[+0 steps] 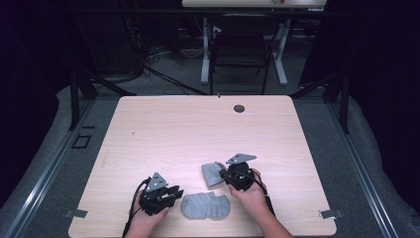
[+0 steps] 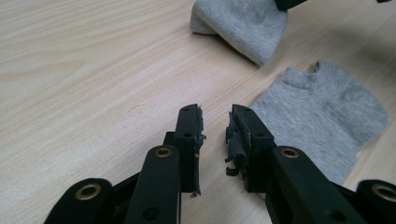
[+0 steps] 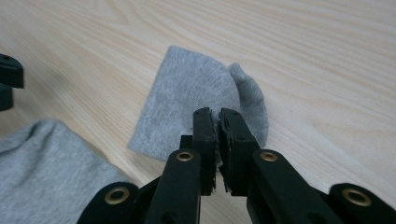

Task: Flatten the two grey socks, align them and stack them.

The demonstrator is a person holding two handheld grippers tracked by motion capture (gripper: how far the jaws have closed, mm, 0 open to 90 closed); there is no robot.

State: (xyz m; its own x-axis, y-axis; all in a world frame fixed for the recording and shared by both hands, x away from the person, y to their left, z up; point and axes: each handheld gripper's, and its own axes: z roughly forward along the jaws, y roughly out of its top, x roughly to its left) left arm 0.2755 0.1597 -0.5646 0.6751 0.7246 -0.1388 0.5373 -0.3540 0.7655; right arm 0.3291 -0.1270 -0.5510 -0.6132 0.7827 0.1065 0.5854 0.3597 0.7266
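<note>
On the pale wooden surface (image 1: pixel 163 134), near the person's edge, one grey sock (image 1: pixel 205 206) lies flat between the two hands, while a second grey sock (image 1: pixel 213 173) sits just beyond it, folded over. The right gripper (image 1: pixel 229 174) has its jaws pressed together on the edge of the folded sock (in the right gripper view the pinched cloth itself is hidden behind the jaw tips, so how much is caught cannot be told). The left gripper (image 1: pixel 174 192) rests just left of the flat sock, jaws spread and empty. Both forearms are cut off by the bottom of the high view.
</note>
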